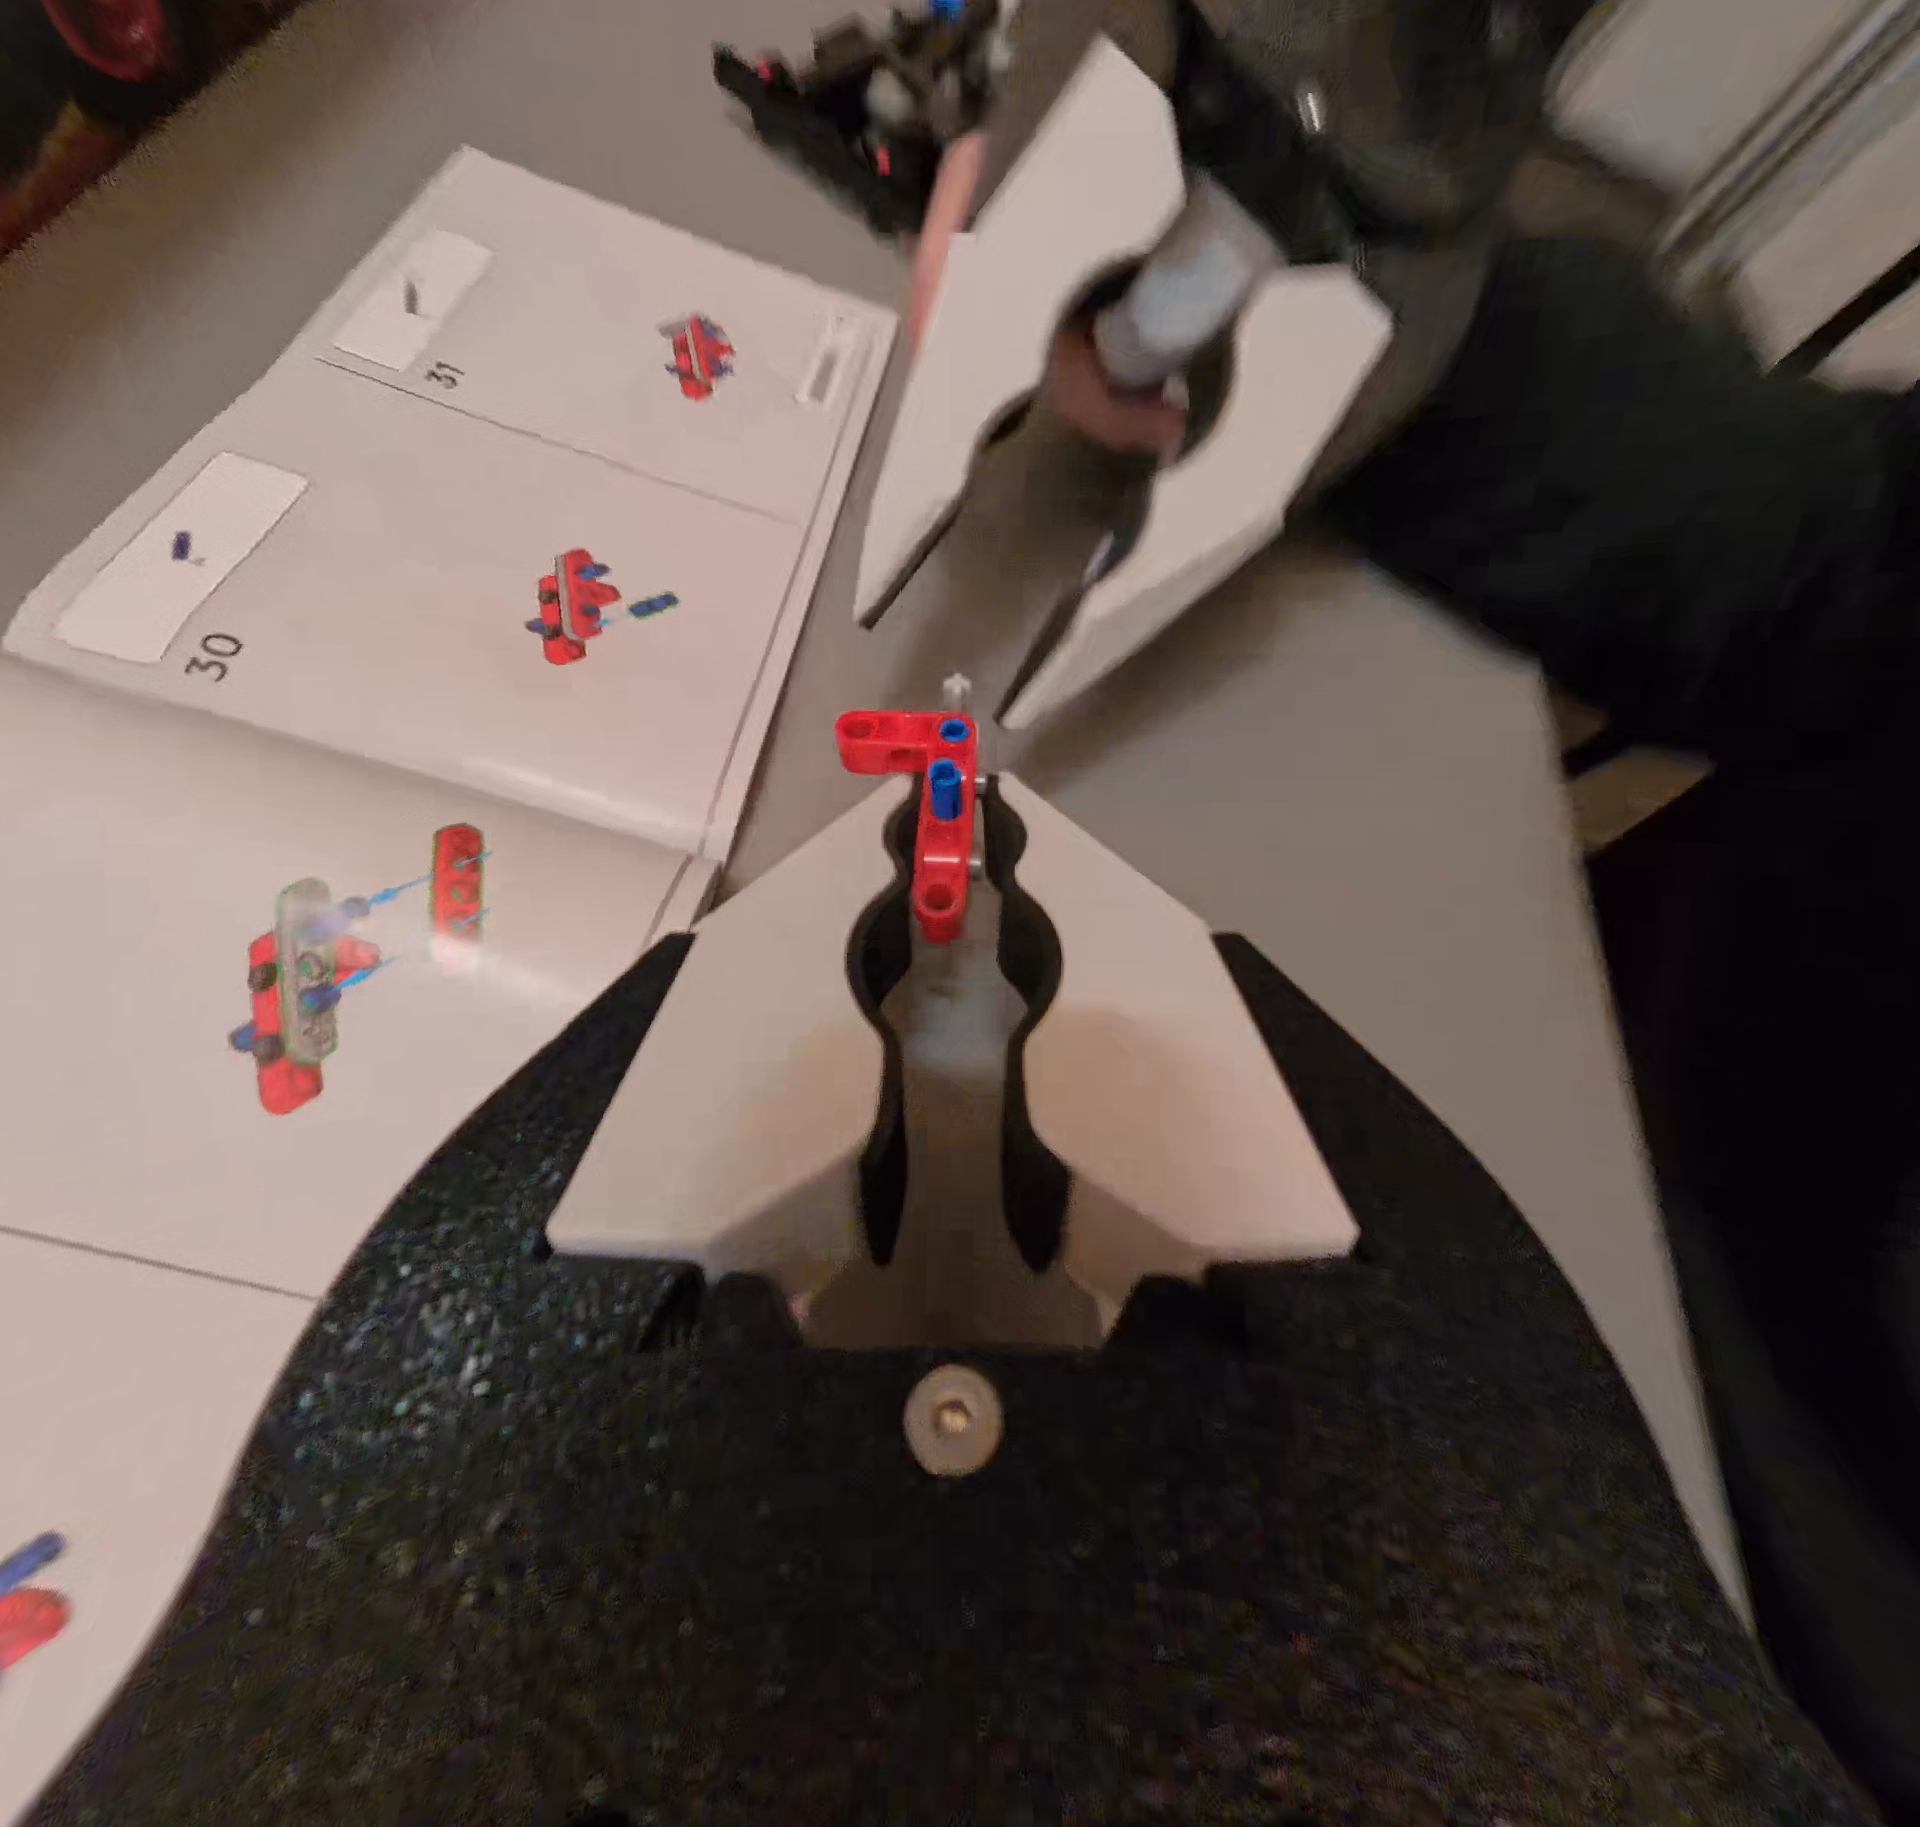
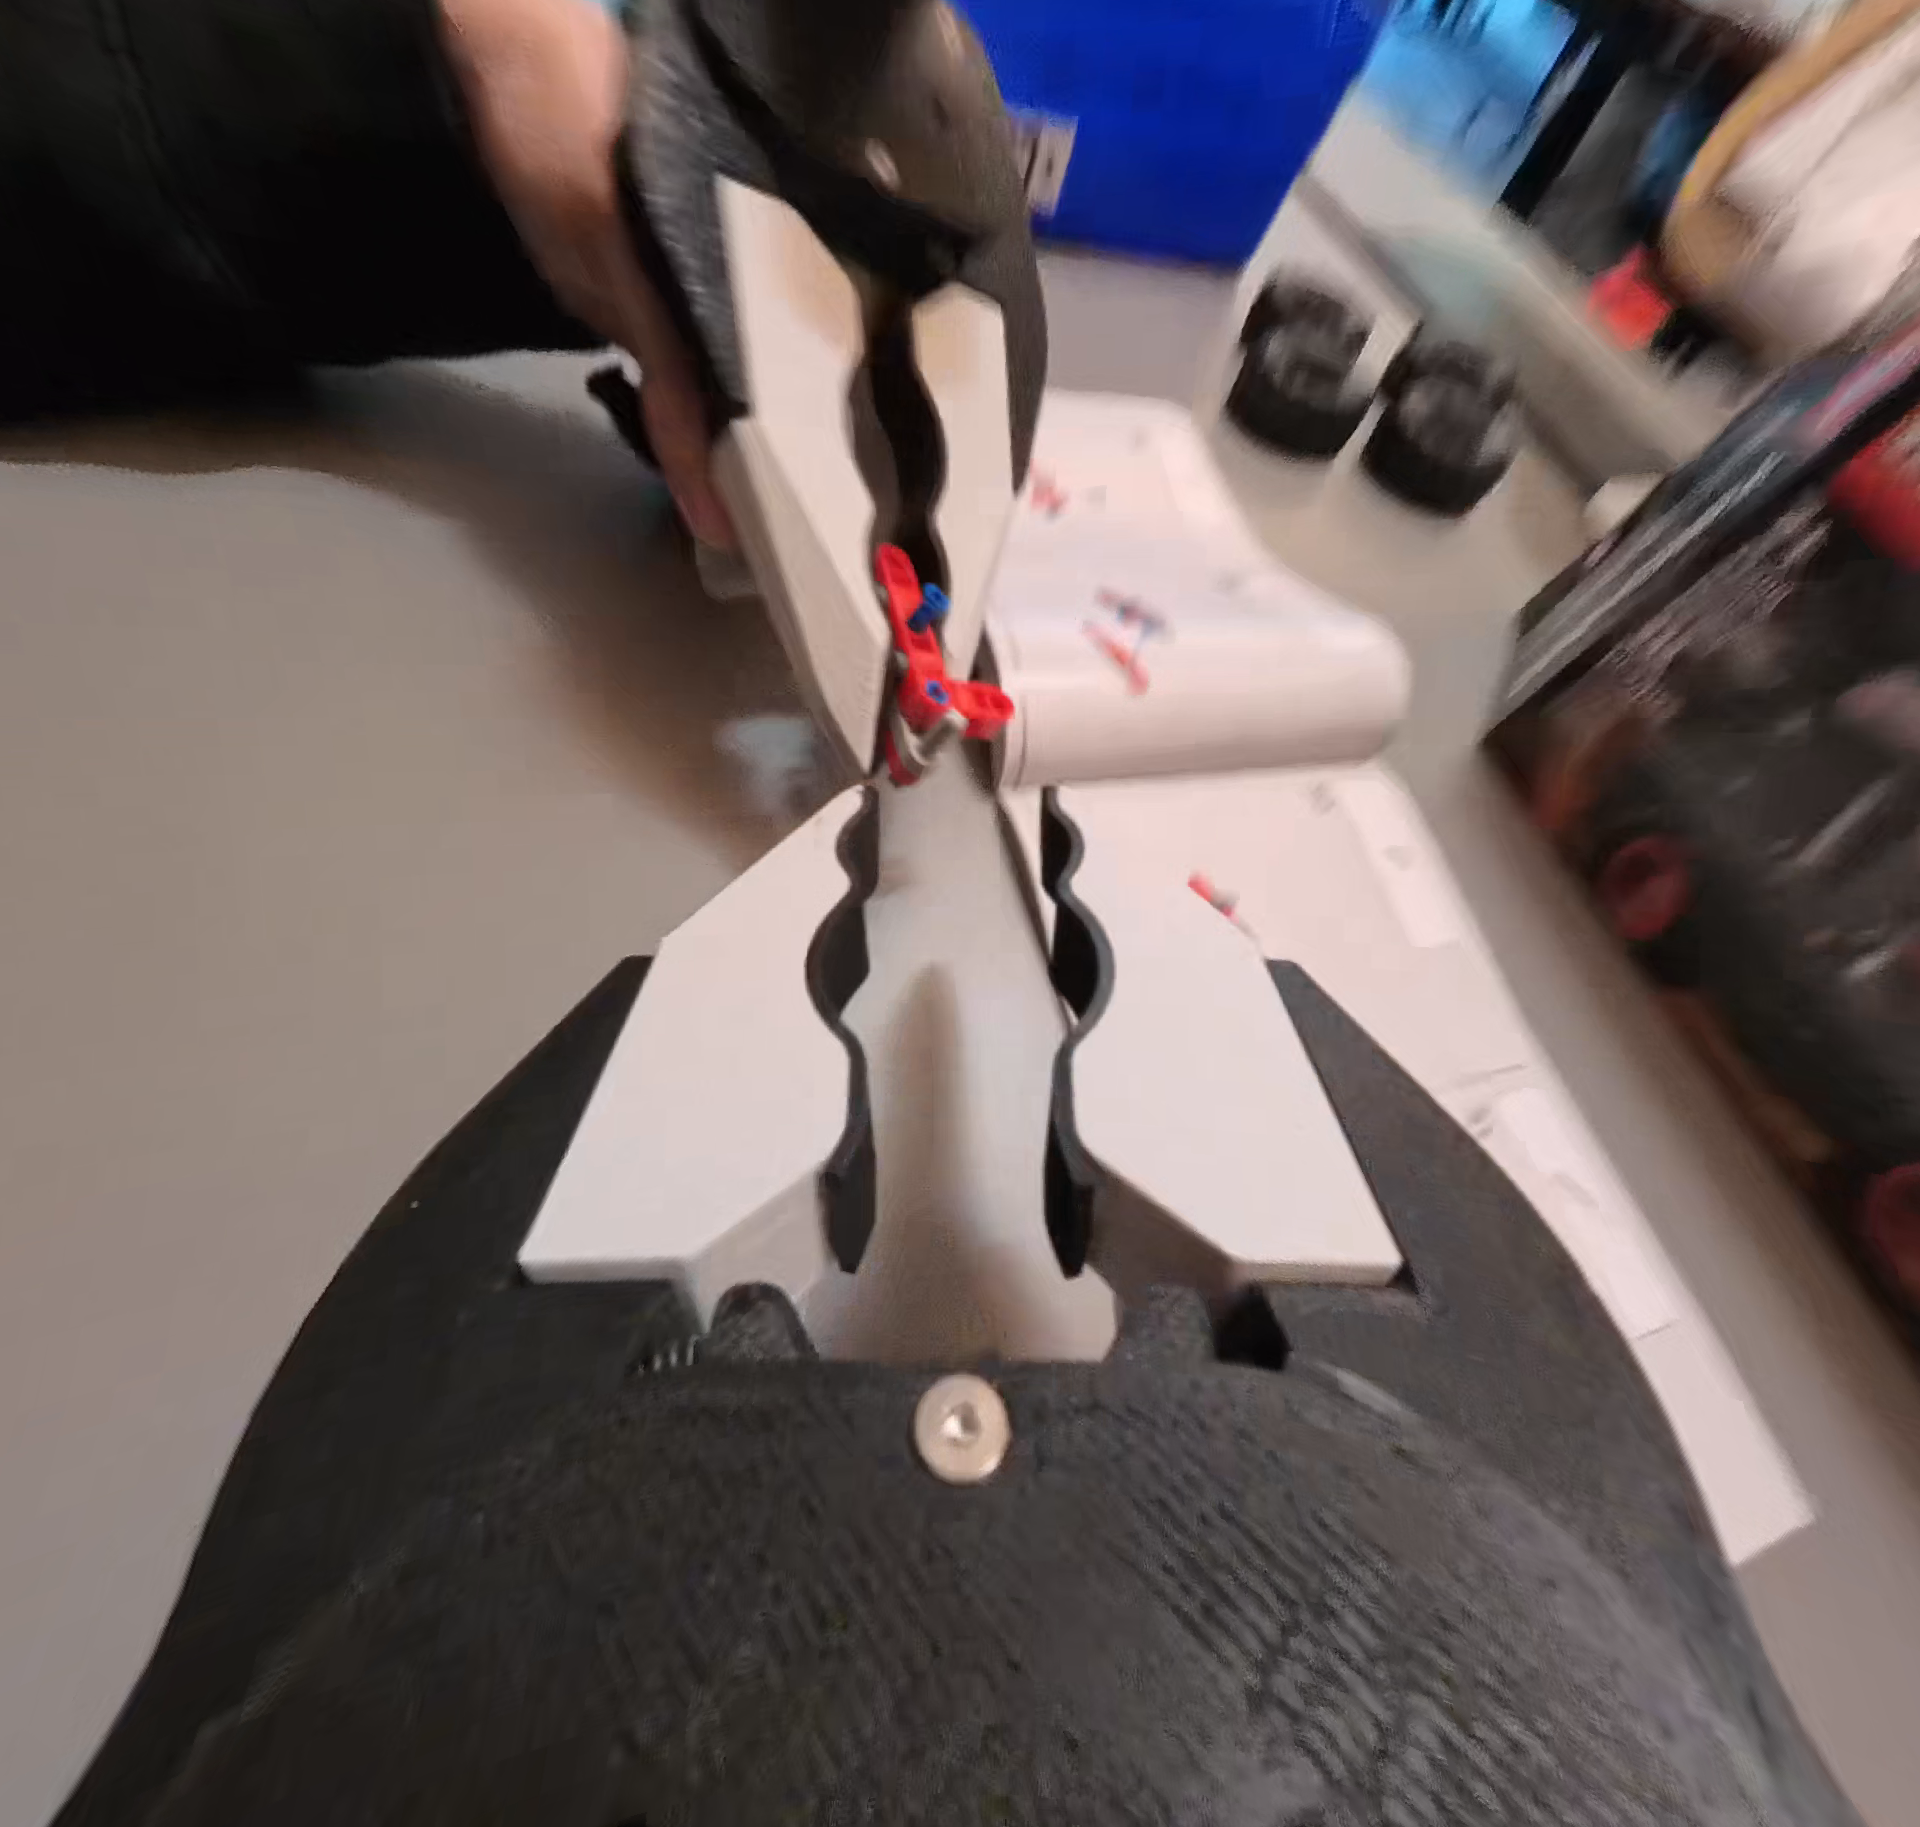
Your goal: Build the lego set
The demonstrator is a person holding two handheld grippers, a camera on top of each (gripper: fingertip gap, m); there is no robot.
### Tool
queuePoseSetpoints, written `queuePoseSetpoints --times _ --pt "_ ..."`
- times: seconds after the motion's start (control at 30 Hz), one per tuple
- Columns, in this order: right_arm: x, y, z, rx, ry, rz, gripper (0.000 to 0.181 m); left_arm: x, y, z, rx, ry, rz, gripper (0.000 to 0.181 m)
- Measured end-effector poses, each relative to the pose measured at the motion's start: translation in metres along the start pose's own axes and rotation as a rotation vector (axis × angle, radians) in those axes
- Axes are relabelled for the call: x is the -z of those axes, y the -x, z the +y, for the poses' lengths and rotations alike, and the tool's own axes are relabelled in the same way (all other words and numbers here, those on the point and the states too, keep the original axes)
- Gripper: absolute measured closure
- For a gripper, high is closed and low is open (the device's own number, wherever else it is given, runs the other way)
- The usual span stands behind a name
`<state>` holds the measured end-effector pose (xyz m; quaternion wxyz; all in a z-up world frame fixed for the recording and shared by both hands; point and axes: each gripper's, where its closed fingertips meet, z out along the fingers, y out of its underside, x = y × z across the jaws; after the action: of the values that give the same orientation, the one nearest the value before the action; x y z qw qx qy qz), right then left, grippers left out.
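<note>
My left gripper (image 1: 948,790) is shut on a red L-shaped lego beam (image 1: 940,842) with two blue pins (image 1: 943,780) and a small grey pin at its far end. It holds the beam above the table. In the right wrist view the left gripper (image 2: 925,728) comes down from the top with the red beam (image 2: 914,650) between its fingers. My right gripper (image 2: 951,795) is open and empty, its fingertips just short of the beam's grey pin (image 2: 920,751). It shows blurred in the left wrist view (image 1: 935,671), pointing at the beam.
An open instruction booklet (image 1: 416,634) lies to the left, also in the right wrist view (image 2: 1195,676). A black part-built model (image 1: 873,94) sits behind it. The set's box (image 2: 1766,738), two black tyres (image 2: 1361,395) and a blue container (image 2: 1164,84) stand farther off. The tips of both grippers are at nearly the same place. The black part-built model (image 1: 873,94) lies around 25 cm away from my right fingertips.
</note>
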<state>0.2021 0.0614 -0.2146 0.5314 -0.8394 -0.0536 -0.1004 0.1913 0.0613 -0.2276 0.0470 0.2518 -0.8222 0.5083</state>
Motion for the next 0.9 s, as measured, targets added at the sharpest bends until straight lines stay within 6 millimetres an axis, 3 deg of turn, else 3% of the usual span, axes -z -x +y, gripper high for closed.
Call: queuePoseSetpoints --times 0.2,0.3,0.5,0.9 --pt "0.003 0.0 -0.023 0.424 -0.058 0.225 0.155 0.025 -0.011 -0.033 0.272 -0.251 0.229 0.174" --pt "0.007 0.004 -0.04 0.441 -0.157 0.24 0.156 0.031 -0.021 -0.032 0.3 -0.248 0.318 0.174" --pt "0.008 0.021 -0.046 0.453 -0.231 0.147 0.166 0.029 -0.031 -0.023 0.32 -0.189 0.399 0.174" --pt "0.001 0.033 -0.035 0.509 -0.189 0.067 0.172 0.025 -0.034 -0.006 0.338 -0.093 0.425 0.175"
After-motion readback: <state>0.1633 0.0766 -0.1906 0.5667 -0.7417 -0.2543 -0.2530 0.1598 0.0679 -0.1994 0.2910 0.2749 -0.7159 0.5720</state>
